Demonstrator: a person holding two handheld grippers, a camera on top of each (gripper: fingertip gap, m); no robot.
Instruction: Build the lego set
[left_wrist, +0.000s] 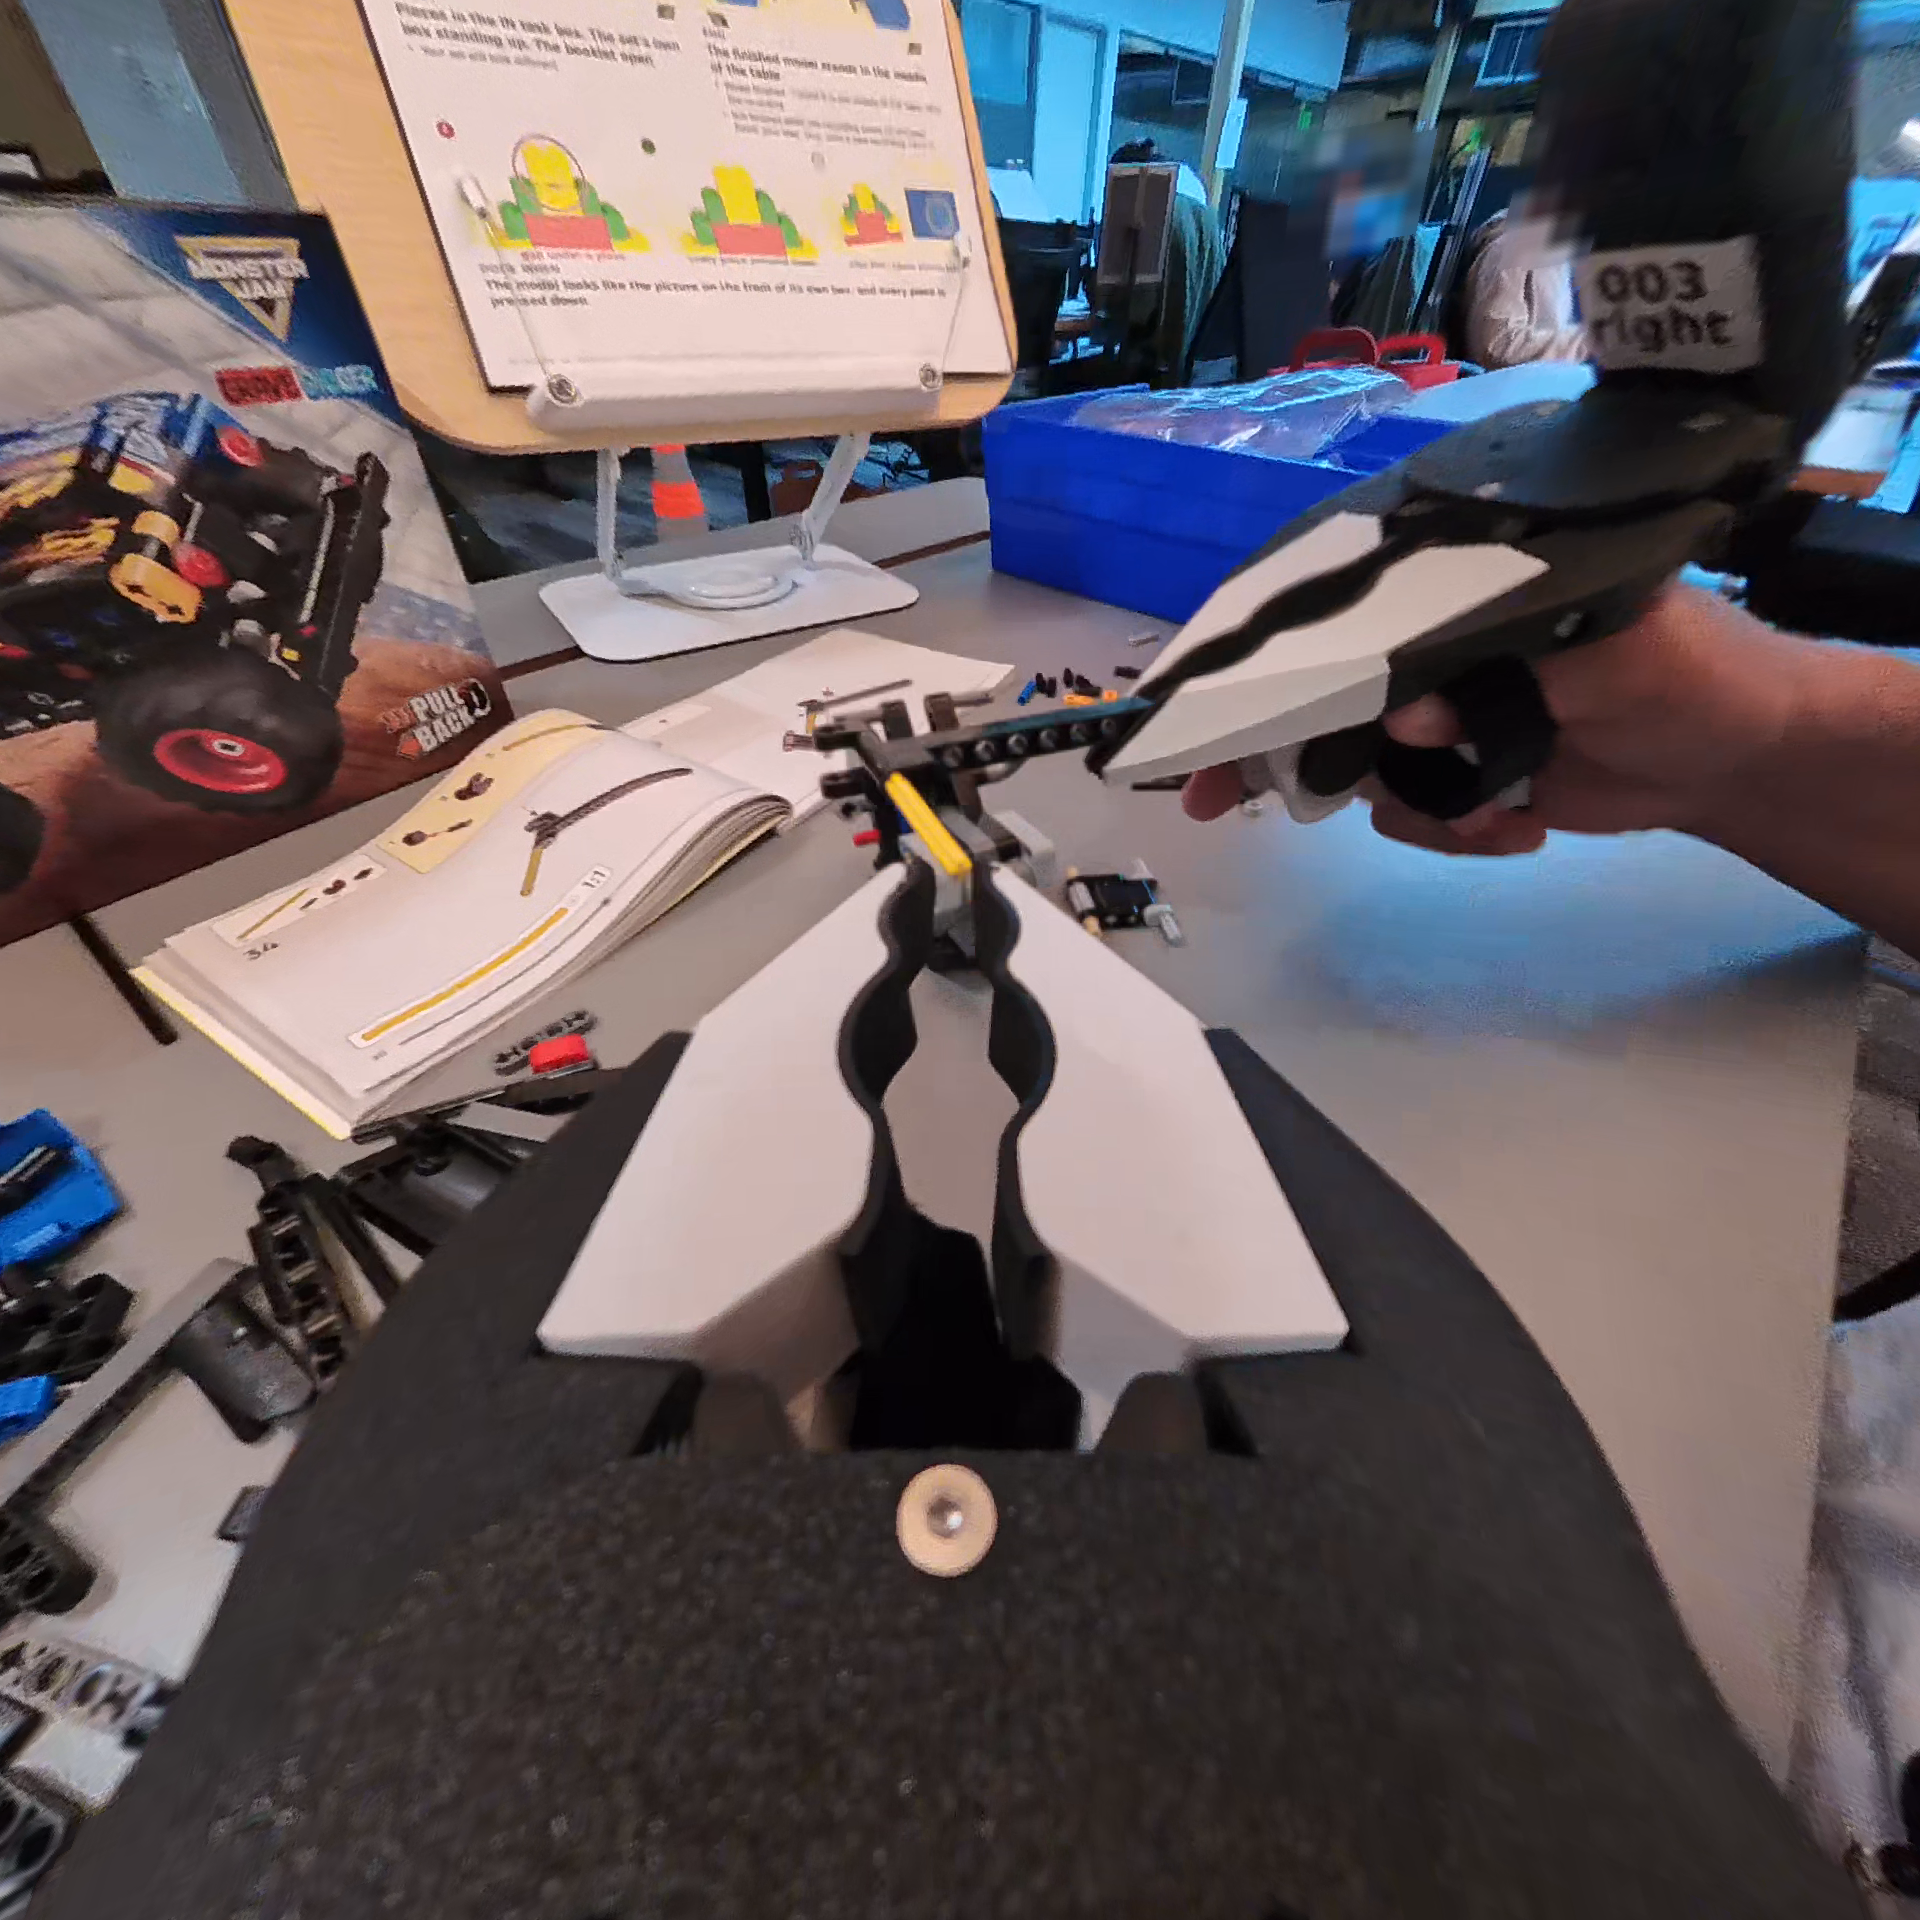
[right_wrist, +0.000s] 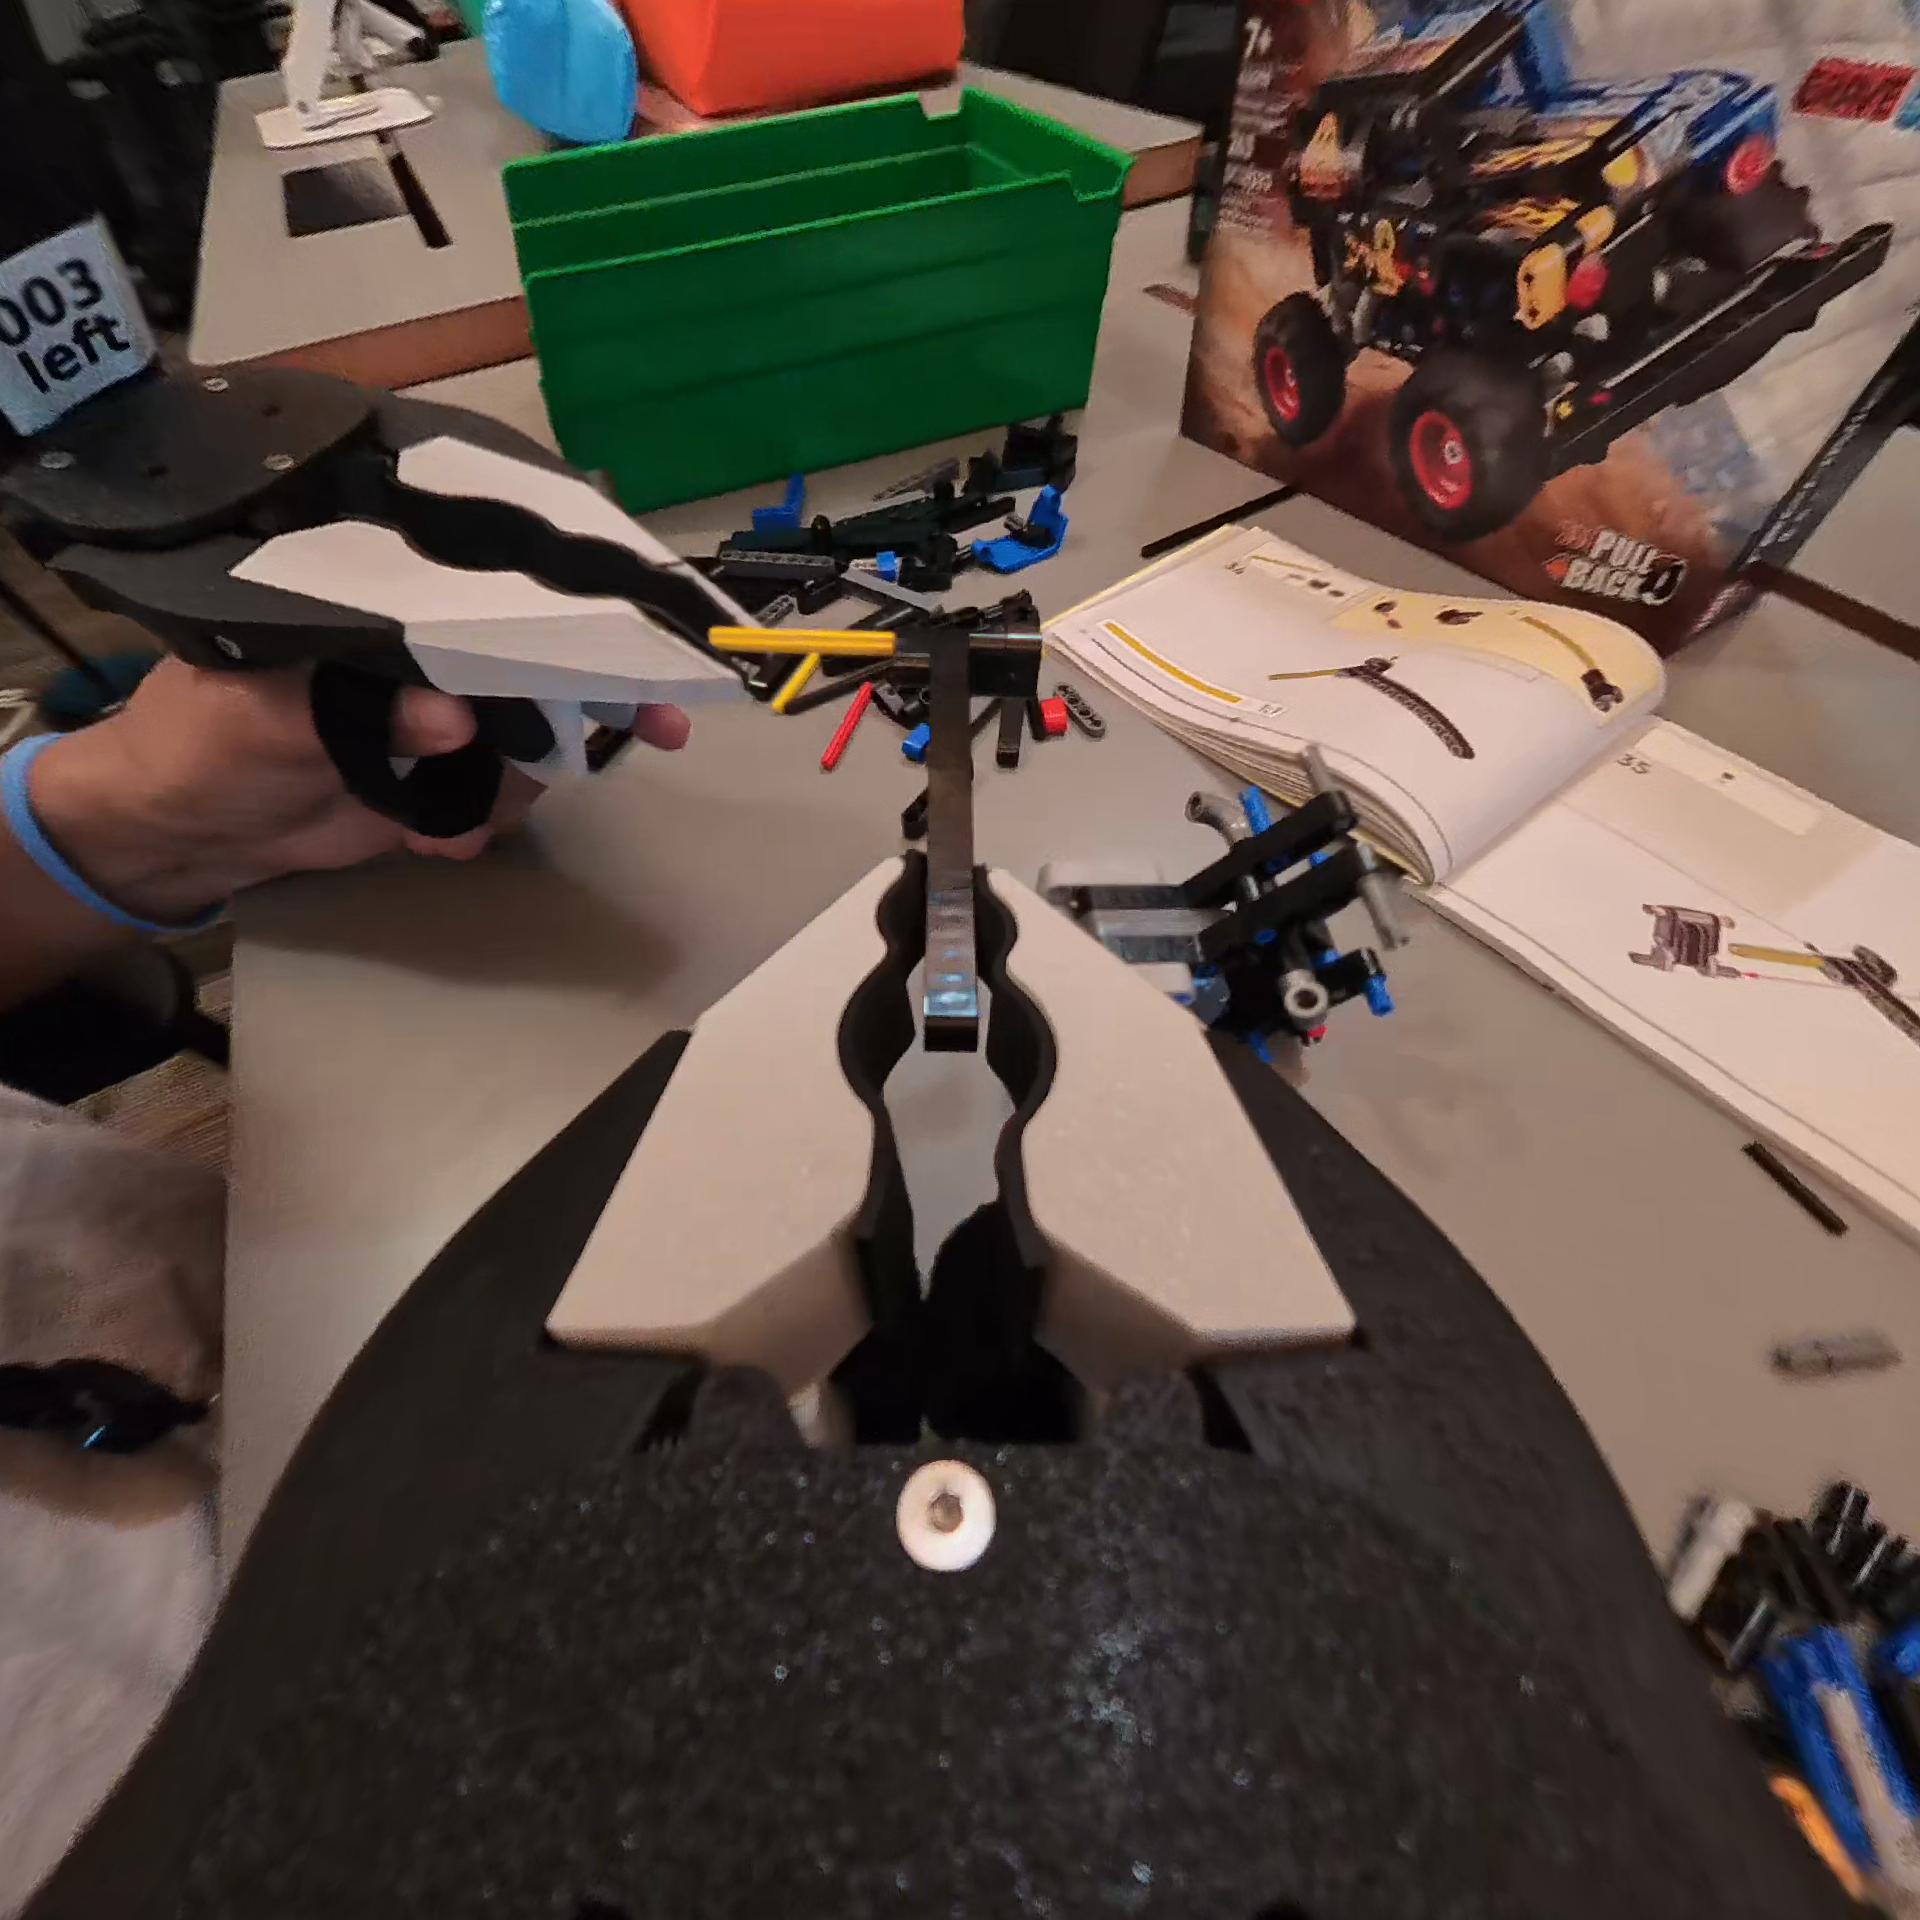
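Right tongs (right_wrist: 943, 883) clamp black beam (right_wrist: 951, 790); left tongs (right_wrist: 727, 649) apparently pinch yellow axle (right_wrist: 800, 640).

Open booklet (right_wrist: 1382, 665) on table (right_wrist: 582, 997), box (right_wrist: 1558, 281) behind.

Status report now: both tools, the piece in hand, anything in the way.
Left tool shut on yellow axle. Right tool shut on black beam. Axle meets the beam's far end, above table. Nothing between them.
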